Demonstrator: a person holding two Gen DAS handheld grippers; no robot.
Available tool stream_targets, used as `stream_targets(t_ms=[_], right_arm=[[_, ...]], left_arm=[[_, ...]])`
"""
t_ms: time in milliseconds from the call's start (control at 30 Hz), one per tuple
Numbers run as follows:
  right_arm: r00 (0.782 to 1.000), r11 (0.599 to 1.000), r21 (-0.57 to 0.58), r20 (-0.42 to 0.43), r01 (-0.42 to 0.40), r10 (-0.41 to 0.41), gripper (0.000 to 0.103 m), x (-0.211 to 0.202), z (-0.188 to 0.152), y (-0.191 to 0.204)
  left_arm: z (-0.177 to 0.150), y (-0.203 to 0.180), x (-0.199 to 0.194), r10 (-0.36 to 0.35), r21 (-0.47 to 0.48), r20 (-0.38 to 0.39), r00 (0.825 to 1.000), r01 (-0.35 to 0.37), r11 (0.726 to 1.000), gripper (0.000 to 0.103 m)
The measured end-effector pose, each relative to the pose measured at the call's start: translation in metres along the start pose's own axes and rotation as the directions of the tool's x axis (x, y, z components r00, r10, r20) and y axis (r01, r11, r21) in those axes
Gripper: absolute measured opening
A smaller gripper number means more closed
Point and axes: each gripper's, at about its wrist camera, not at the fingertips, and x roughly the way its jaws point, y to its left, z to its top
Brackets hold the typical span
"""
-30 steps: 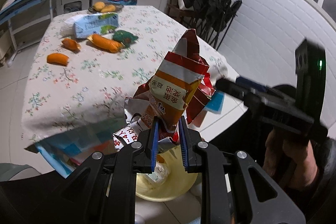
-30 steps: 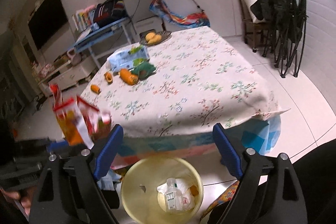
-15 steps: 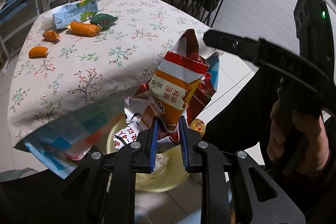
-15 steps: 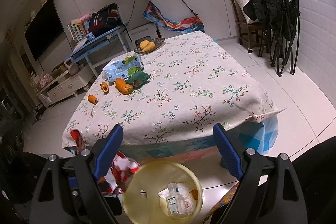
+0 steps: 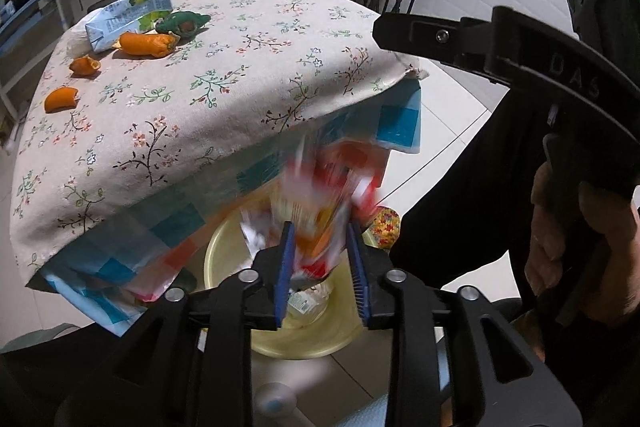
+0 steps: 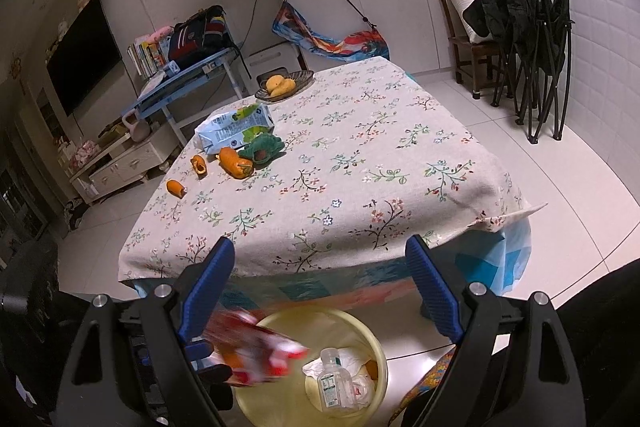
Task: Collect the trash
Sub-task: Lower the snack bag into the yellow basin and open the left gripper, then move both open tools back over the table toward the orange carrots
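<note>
A red, orange and white snack wrapper [image 5: 320,203] is blurred between the jaws of my left gripper [image 5: 321,267], which are opening; the pads no longer press on it. It hangs over the yellow bin [image 5: 224,259] on the floor. In the right wrist view the wrapper [image 6: 256,347] tips over the bin's rim [image 6: 372,351]. My right gripper [image 6: 320,283] stands open and empty above the bin. On the table lie a blue-white carton [image 6: 234,131], orange peels [image 6: 236,163] and a green scrap [image 6: 262,149].
The bin holds a clear plastic bottle [image 6: 332,383] and crumpled paper. The floral tablecloth [image 6: 360,187] overhangs the bin's far side. A fruit dish [image 6: 284,85] sits at the table's back. Folded black chairs [image 6: 532,39] stand at the right wall. A hand [image 5: 560,247] grips the right tool.
The left gripper came down over the bin and its jaws have parted. The wrapper, held firmly before, now slips loose and blurs. The right gripper stayed still.
</note>
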Motion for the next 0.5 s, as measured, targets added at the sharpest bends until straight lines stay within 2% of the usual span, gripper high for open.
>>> stream_targets(t_ms=[100,167,233,300,367,433,500], right_arm=[[1.000,1.000,0.001,0.000,0.000,0.000,0.084,0.000,0.000,0.000],[1.000,1.000,0.001,0.000,0.000,0.000,0.084,0.000,0.000,0.000],[1.000,1.000,0.002,0.001,0.001,-0.001,0.084,0.000,0.000,0.000],[1.000,1.000,0.001,0.001,0.001,-0.001,0.084,0.000,0.000,0.000],[1.000,1.000,0.001,0.001,0.003,-0.003,0.084,0.001,-0.001,0.000],[1.000,1.000,-0.001,0.000,0.001,-0.001,0.084,0.000,0.000,0.000],[1.000,1.000,-0.002,-0.001,0.001,-0.001,0.084,0.001,-0.001,0.000]], left_arm=[[0.000,-0.001,0.001,0.005,0.004,-0.003,1.000,-0.005,1.000,0.034],[0.000,-0.001,0.000,0.020,0.006,0.001,1.000,-0.020,1.000,0.040],[0.001,0.000,-0.003,0.053,0.000,0.017,0.998,-0.053,0.999,0.053],[0.002,0.003,-0.007,0.079,-0.012,0.043,0.996,-0.079,0.997,0.058],[0.004,0.008,-0.012,0.119,-0.036,0.075,0.990,-0.116,0.993,0.065],[0.005,0.014,-0.017,0.188,-0.067,0.108,0.976,-0.181,0.981,0.077],[0.007,0.021,-0.021,0.225,-0.098,0.124,0.966,-0.214,0.972,0.080]])
